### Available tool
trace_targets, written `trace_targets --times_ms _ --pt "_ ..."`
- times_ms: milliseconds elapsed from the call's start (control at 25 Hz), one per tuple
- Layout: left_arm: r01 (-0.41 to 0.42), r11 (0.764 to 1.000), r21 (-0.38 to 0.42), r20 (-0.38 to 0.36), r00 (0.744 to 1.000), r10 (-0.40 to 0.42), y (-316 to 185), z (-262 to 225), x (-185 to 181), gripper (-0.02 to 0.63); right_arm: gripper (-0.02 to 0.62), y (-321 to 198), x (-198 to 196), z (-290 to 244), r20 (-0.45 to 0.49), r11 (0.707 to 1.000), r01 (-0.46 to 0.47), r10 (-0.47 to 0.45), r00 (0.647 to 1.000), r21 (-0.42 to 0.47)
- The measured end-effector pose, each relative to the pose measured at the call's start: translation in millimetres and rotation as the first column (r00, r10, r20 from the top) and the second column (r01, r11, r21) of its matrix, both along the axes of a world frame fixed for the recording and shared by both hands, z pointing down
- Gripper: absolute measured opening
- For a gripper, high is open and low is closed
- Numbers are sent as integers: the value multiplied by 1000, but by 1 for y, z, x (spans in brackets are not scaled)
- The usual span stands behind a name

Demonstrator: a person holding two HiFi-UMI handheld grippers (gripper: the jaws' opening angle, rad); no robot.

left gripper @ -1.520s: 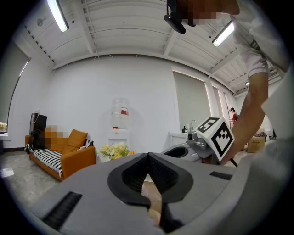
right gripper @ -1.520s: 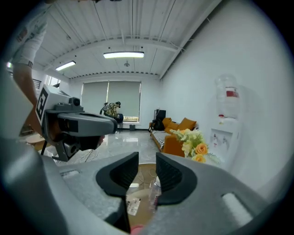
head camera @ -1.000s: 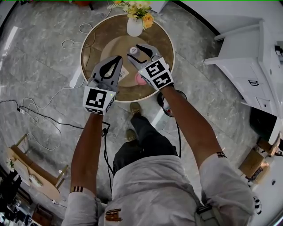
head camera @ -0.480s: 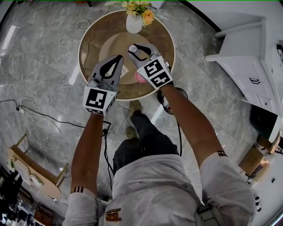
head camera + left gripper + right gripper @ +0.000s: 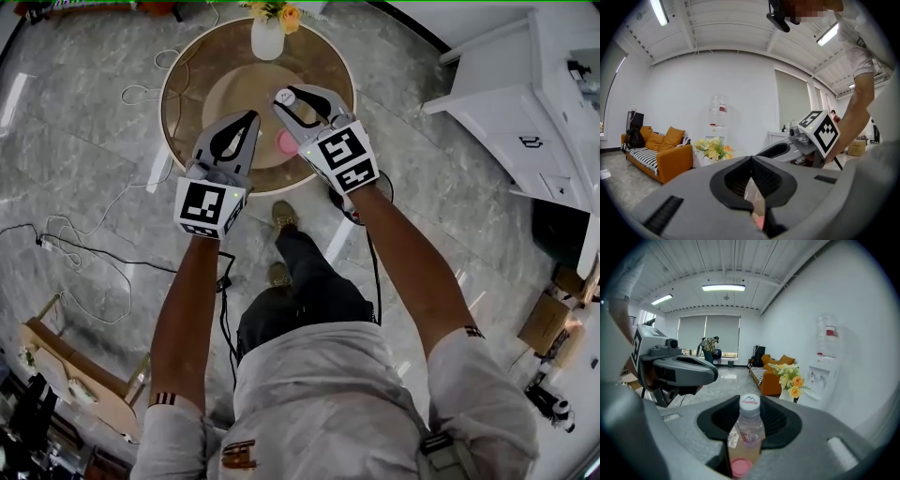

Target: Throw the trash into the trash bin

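Observation:
My right gripper is shut on a small clear bottle with a white cap, held above the round brown table. My left gripper hangs just to its left, shut on a crumpled clear wrapper that only the left gripper view shows. A pink round lid lies on the table between the two grippers. A dark round bin stands on the floor by the table's near edge, mostly hidden under my right gripper and arm.
A white vase of yellow flowers stands at the table's far edge. White cabinets fill the right side. Cables trail over the marble floor at left, and wooden furniture sits at lower left.
The right gripper's jaws have closed on the bottle and lifted it off the table. Both grippers have drawn back a little toward the person.

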State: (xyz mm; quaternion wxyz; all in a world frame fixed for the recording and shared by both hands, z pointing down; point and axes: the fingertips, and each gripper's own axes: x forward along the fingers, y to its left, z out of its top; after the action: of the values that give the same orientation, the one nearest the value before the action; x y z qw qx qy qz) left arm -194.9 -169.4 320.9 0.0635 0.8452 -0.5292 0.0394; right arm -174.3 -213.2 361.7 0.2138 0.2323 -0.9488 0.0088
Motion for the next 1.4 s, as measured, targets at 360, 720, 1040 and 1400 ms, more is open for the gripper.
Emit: trace_targets --times_ms 360,720,1040,1400 --pt "-120 993 22 1 993 120 72 -19 70 0 133 73 93 -24 14 988 -151 150 989 17" --pt "-275 961 27 -23 961 275 122 -25 162 0 133 130 225 -23 -26 936 -353 353 935 4" --pt "-355 935 12 -25 935 355 141 -31 229 0 133 154 321 -13 -80 889 -458 456 887 -18" --pt "-348 937 -17 6 937 348 140 -28 279 0 187 150 393 25 -135 870 -492 483 865 -41"
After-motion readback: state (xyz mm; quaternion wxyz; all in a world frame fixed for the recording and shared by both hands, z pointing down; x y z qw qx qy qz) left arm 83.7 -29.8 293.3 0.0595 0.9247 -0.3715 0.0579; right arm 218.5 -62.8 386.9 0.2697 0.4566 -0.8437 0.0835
